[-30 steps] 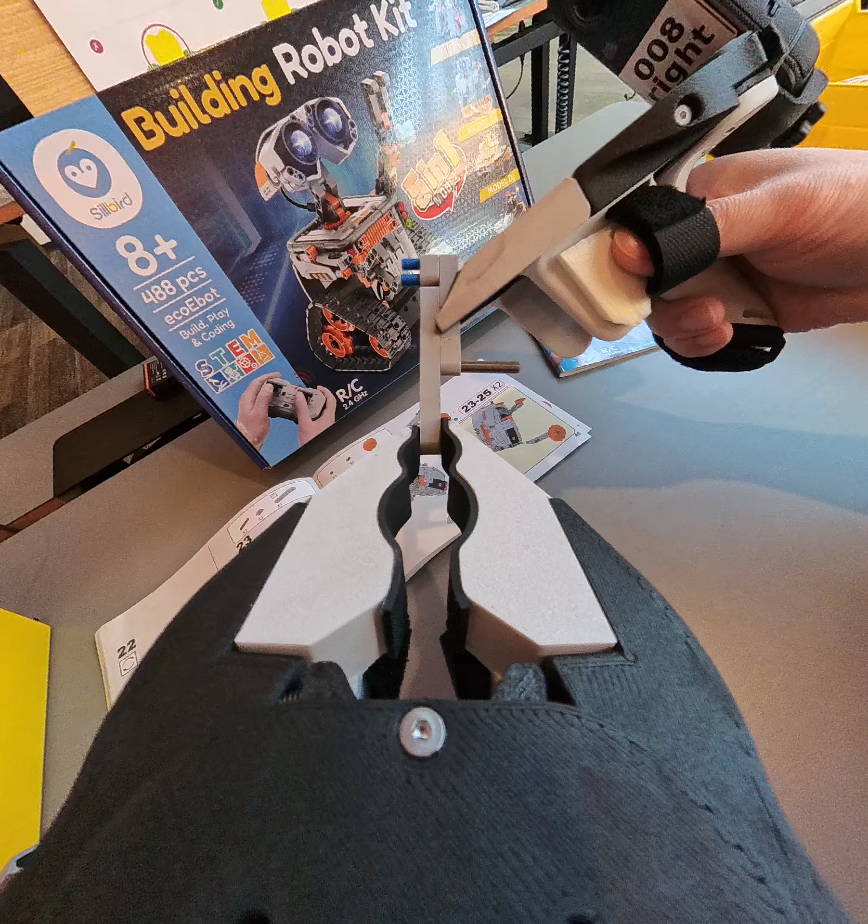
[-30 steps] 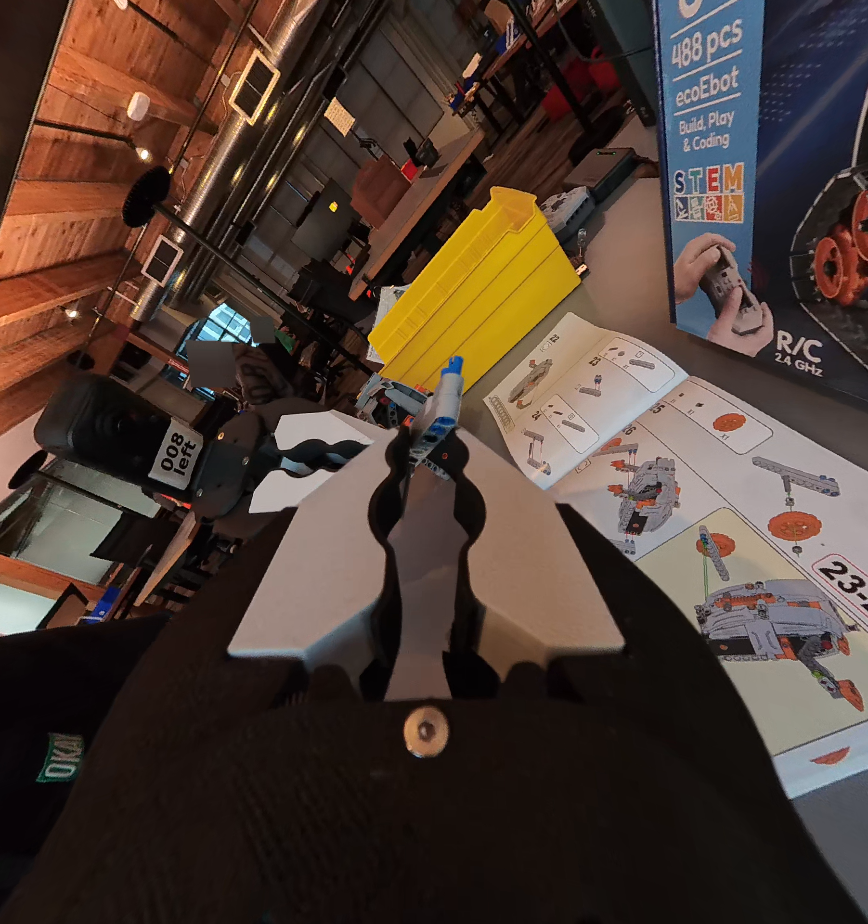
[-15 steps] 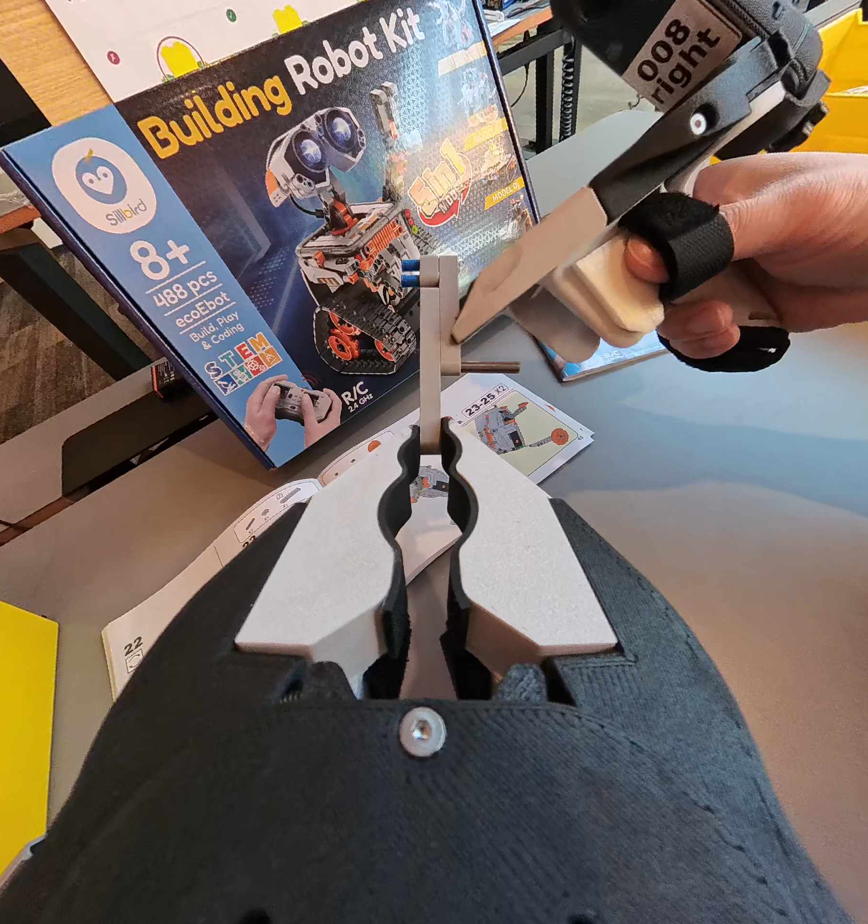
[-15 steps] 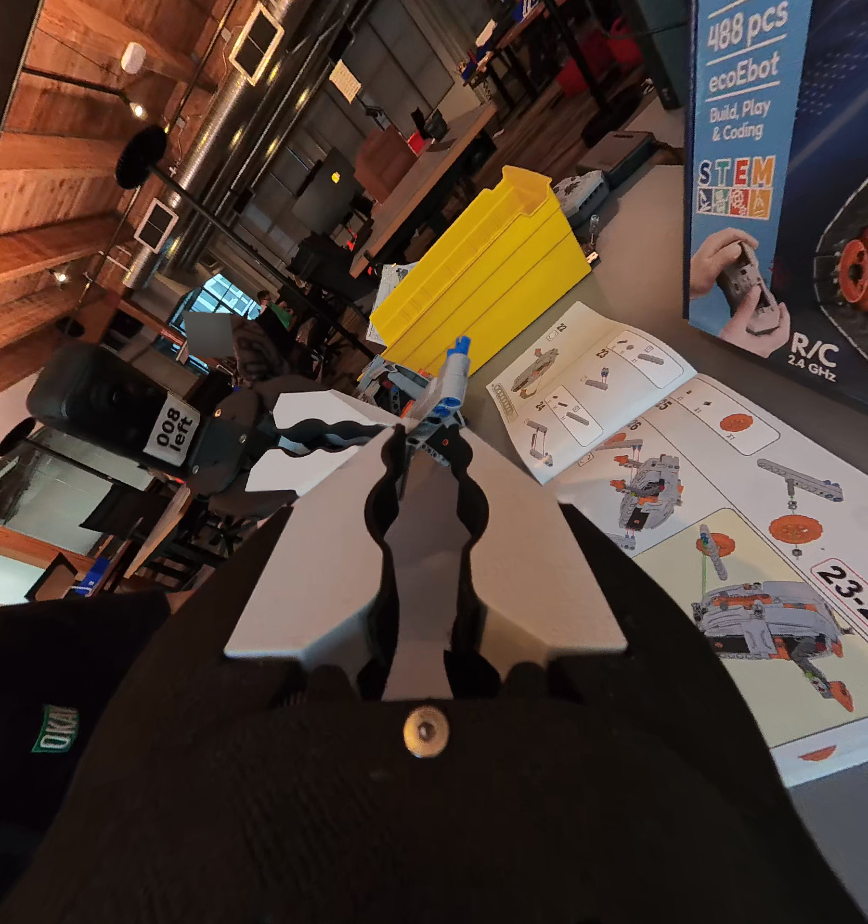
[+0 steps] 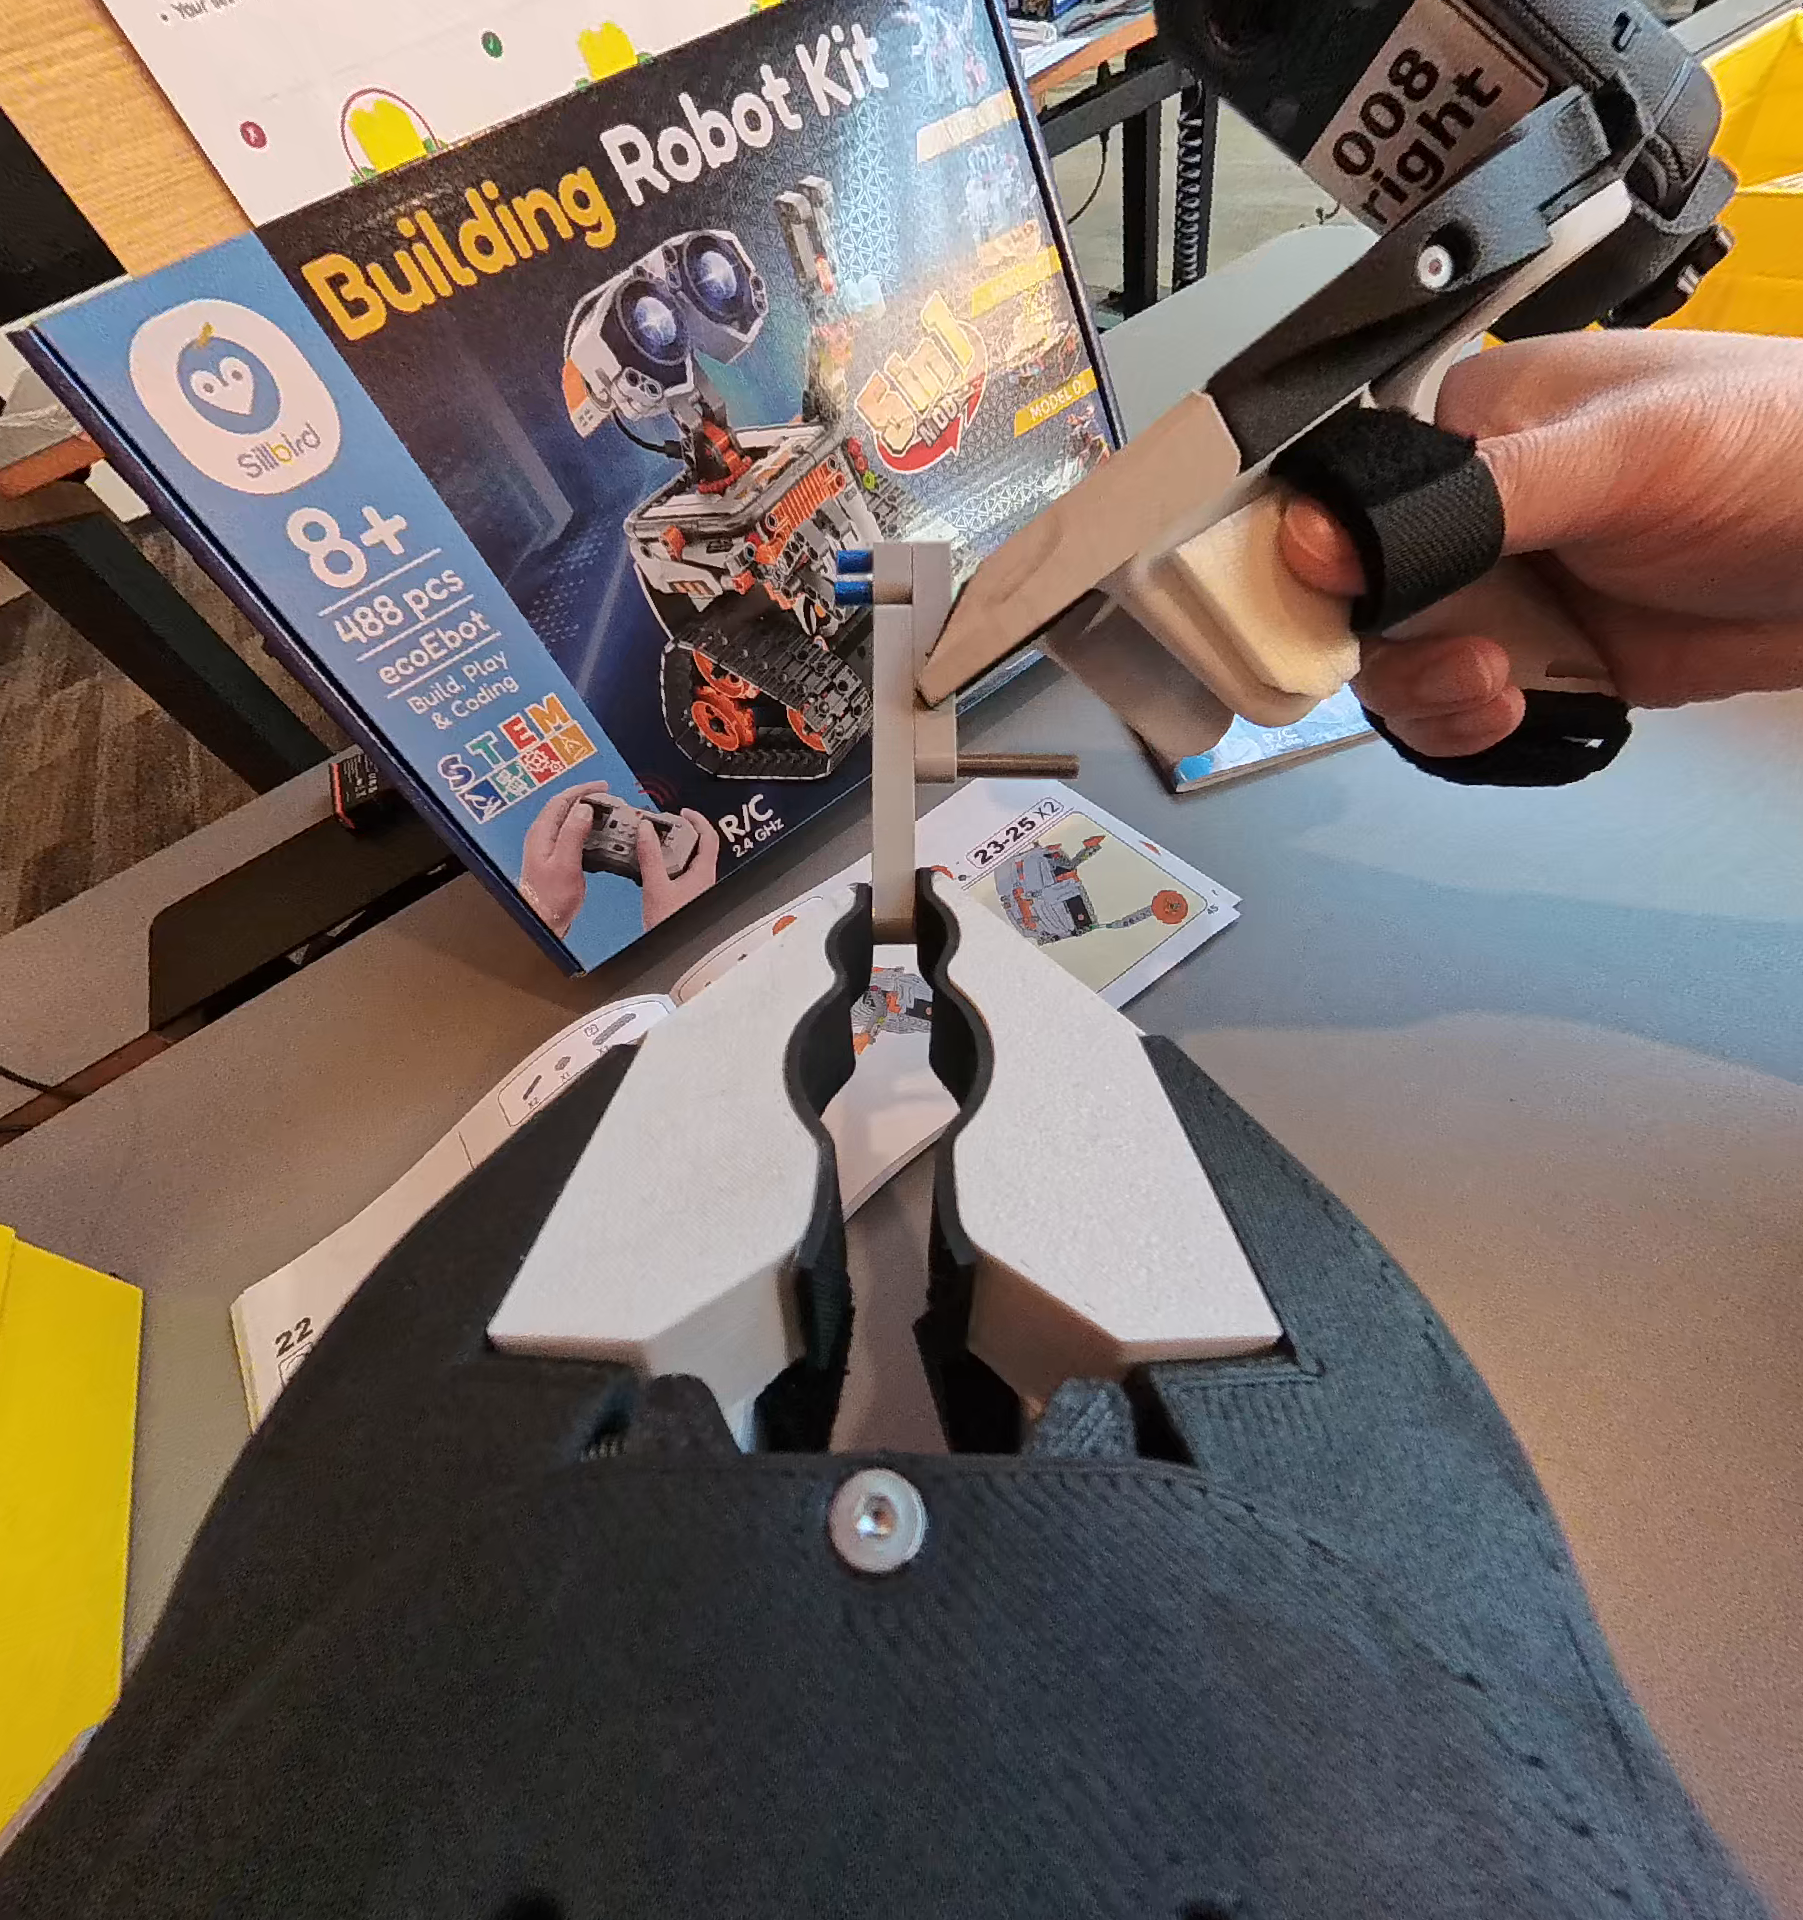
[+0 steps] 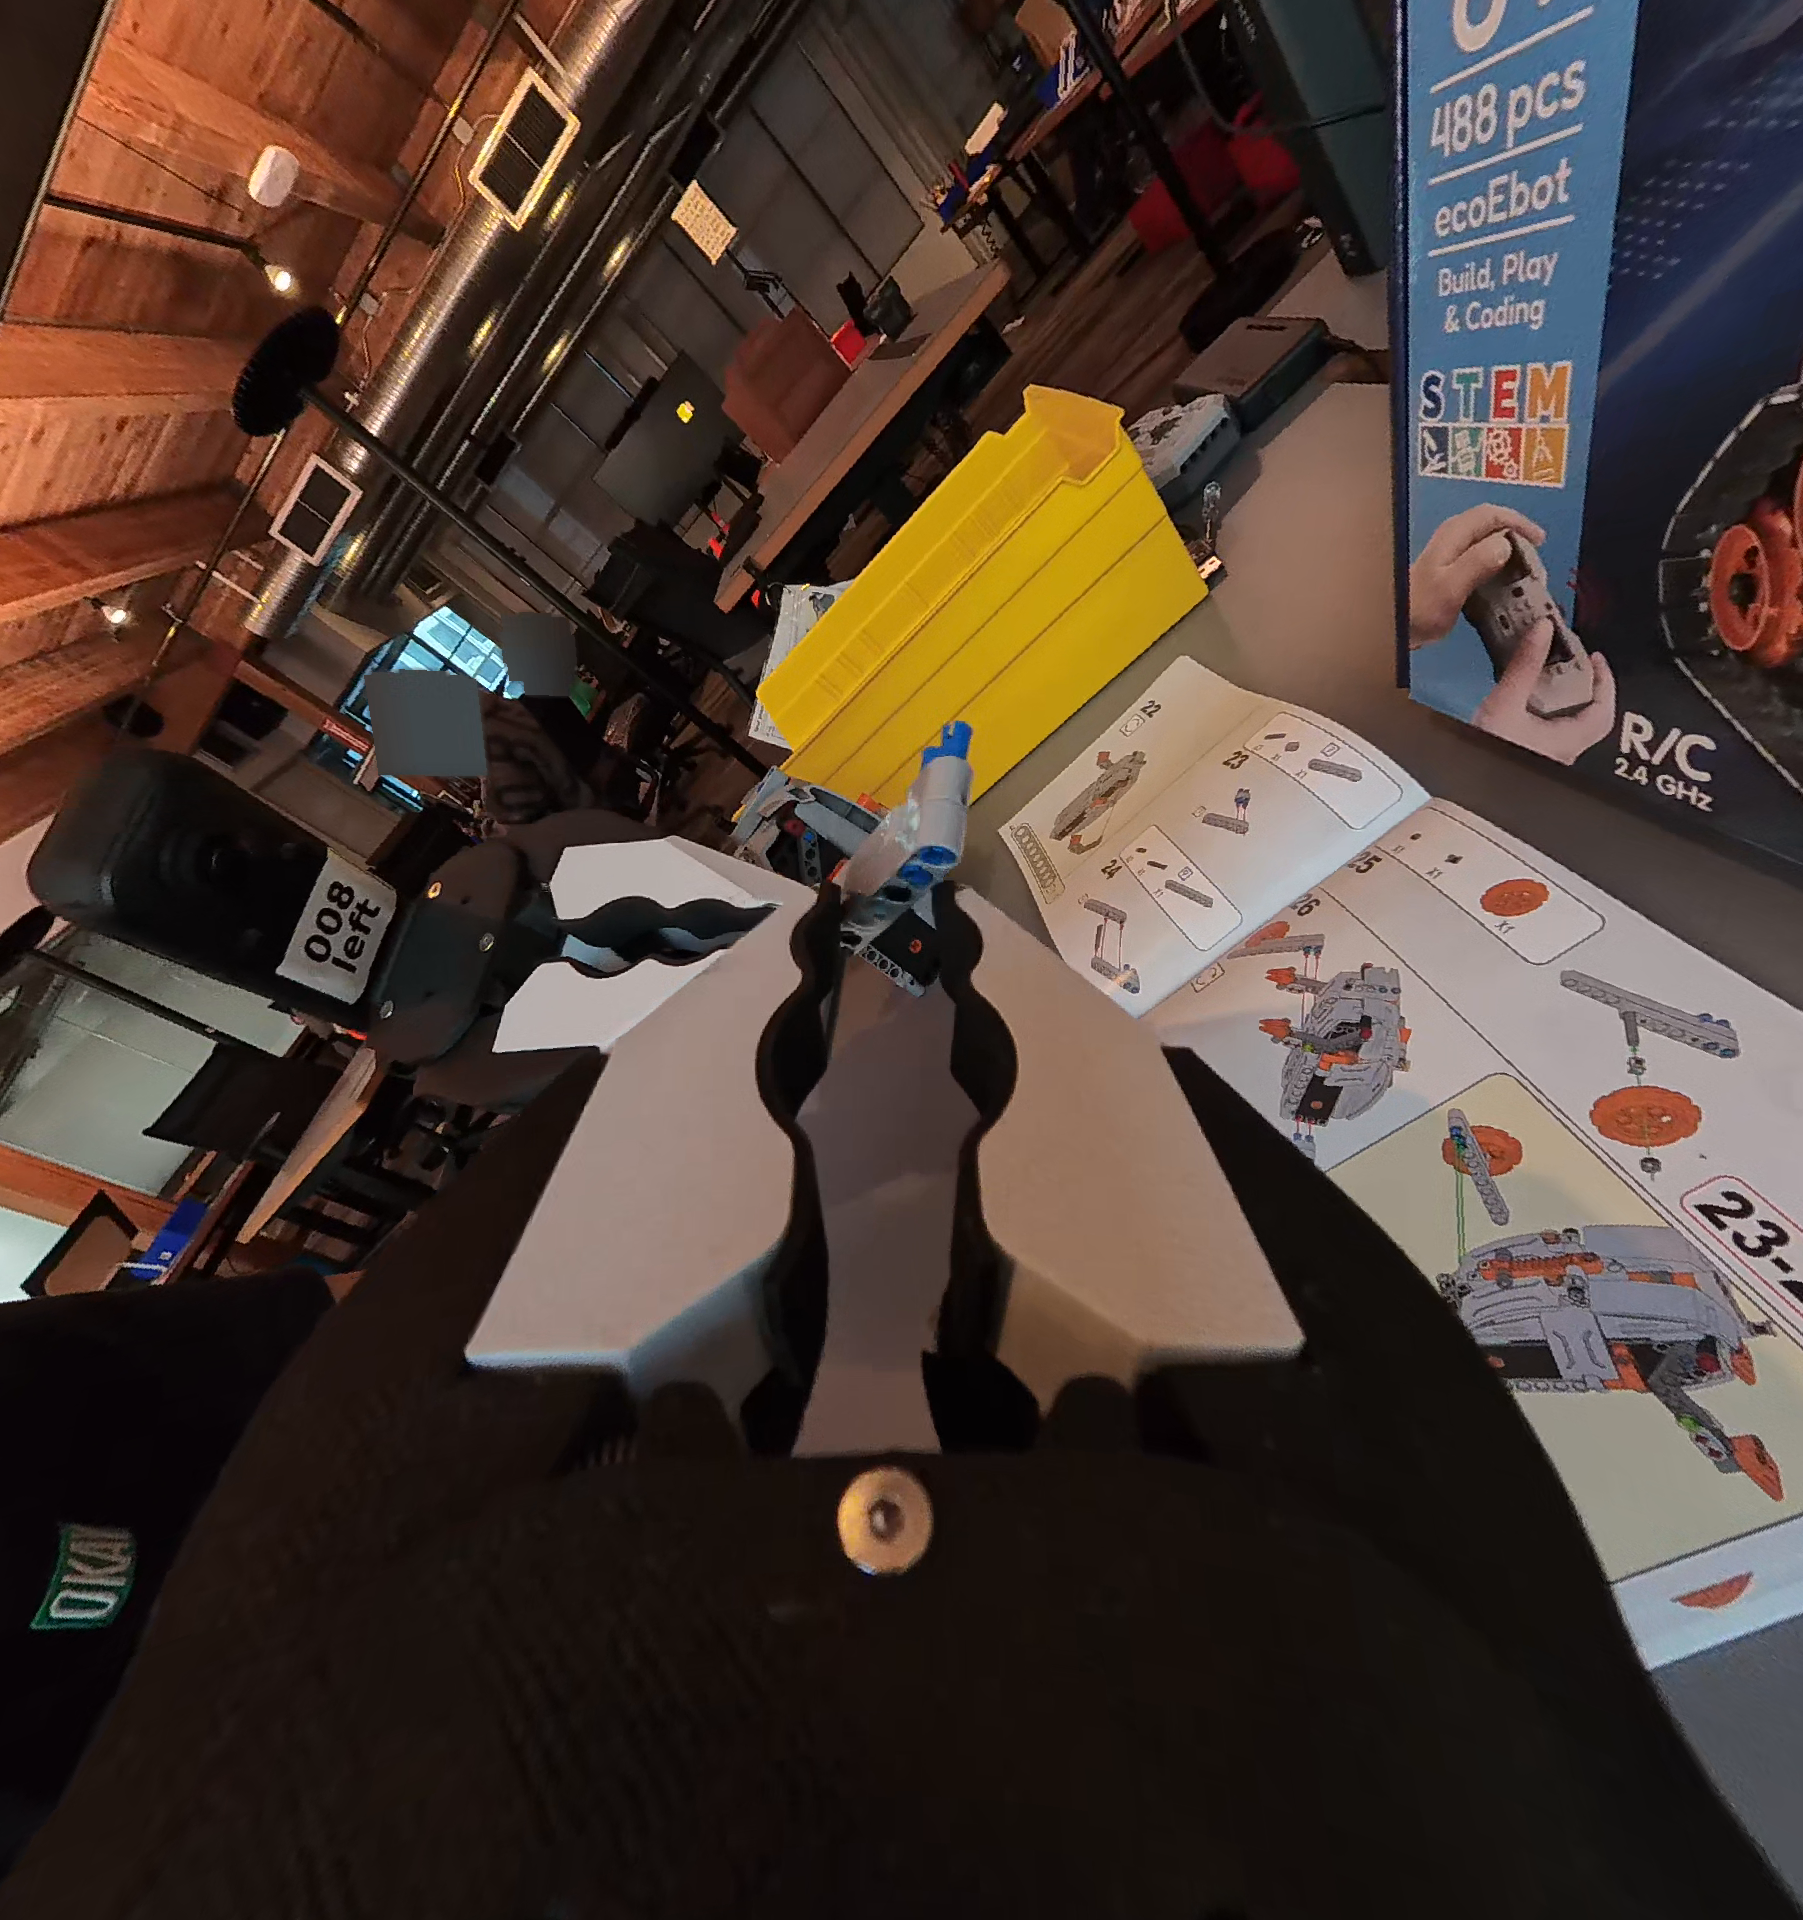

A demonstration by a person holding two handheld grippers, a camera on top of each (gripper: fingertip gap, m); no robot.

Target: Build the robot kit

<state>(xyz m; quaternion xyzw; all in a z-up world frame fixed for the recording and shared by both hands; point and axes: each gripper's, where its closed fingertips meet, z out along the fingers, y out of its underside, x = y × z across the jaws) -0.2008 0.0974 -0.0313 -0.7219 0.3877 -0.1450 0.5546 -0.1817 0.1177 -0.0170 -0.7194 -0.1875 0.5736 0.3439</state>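
Grey beam assembly [image 5: 895, 727] stands upright in the air above the table [image 5: 1499, 1091], held from both ends. Two blue pins [image 5: 853, 578] poke out near its top and a dark axle [image 5: 1016, 766] sticks sideways from its middle. The left gripper [image 5: 895, 914] has its fingers closed on the bottom end of the beams, pinching them at the very tips. The right gripper [image 6: 886, 914], strapped to a hand [image 5: 1655, 520], meets the assembly higher up, just above the axle. In its own view the piece sits between its fingertips and fills the narrow gap, so it seems to be clamped on it too, though the contact is partly hidden. An open instruction booklet [image 5: 1084, 883] lies on the table below. Behind it leans the kit box [image 5: 564, 468], and a yellow bin [image 6: 980, 623] stands farther off.
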